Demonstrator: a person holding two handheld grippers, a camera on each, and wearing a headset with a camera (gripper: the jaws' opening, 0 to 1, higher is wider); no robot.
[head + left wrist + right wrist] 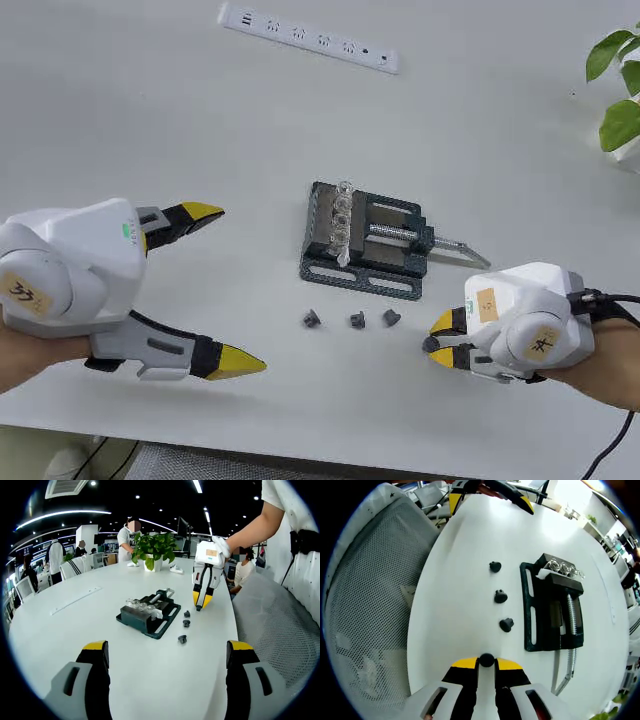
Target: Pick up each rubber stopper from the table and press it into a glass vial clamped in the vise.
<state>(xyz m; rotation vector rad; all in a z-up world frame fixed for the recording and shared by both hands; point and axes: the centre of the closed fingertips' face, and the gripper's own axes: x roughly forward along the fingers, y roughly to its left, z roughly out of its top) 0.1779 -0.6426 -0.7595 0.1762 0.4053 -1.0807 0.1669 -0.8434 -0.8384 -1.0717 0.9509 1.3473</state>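
My right gripper's (487,665) yellow-tipped jaws pinch a small round black rubber stopper (486,659), hand low over the smooth white counter (180,130). Three loose stoppers (357,320) lie just beside the dark metal vise (385,262), which clamps the clear glass vials (342,225). My left gripper (225,288) is held level, jaws wide apart and empty

Vise (148,614), stoppers (186,623), right gripper (200,606)

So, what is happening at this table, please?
A person holds a gripper in each hand over a white table. The right gripper is shut on one black rubber stopper. Three more stoppers lie in a row on the table beside the vise, which clamps a row of glass vials. The left gripper is open and holds nothing.
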